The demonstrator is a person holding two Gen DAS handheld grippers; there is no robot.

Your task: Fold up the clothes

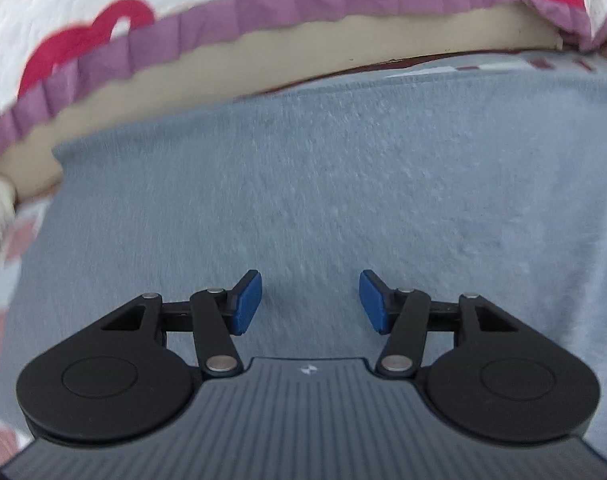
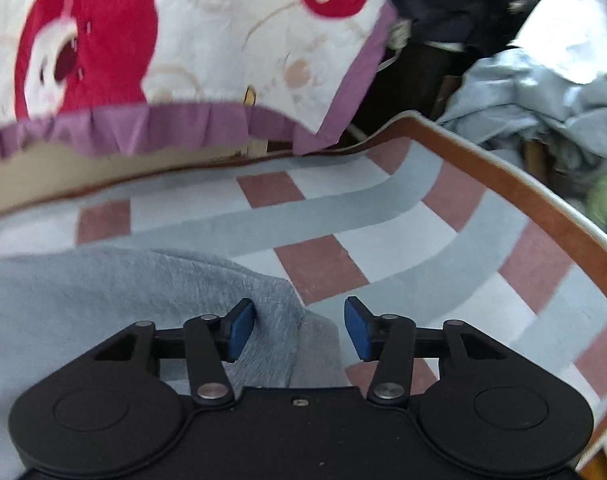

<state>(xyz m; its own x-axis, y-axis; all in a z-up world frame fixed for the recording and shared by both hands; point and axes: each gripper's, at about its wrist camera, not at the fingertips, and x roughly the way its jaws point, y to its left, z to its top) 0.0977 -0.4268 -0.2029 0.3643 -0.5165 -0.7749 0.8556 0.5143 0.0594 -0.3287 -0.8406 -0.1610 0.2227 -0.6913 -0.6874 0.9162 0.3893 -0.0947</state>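
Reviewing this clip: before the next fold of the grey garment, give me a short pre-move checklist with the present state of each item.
1. Left gripper free of cloth: ok, jaws apart over the grey garment, nothing between them.
2. Right gripper placed at an edge: ok, a raised fold of the garment lies between its open jaws, not pinched.
3. Right pads touching cloth: cannot tell.
4. Garment lying flat: ok under the left gripper; not ok at the right, where it is bunched.
5. Room on the checked mat beside the garment: ok, bare squares to the right.
6. Patterned blanket clear of the garment: ok, apart along the far edge.
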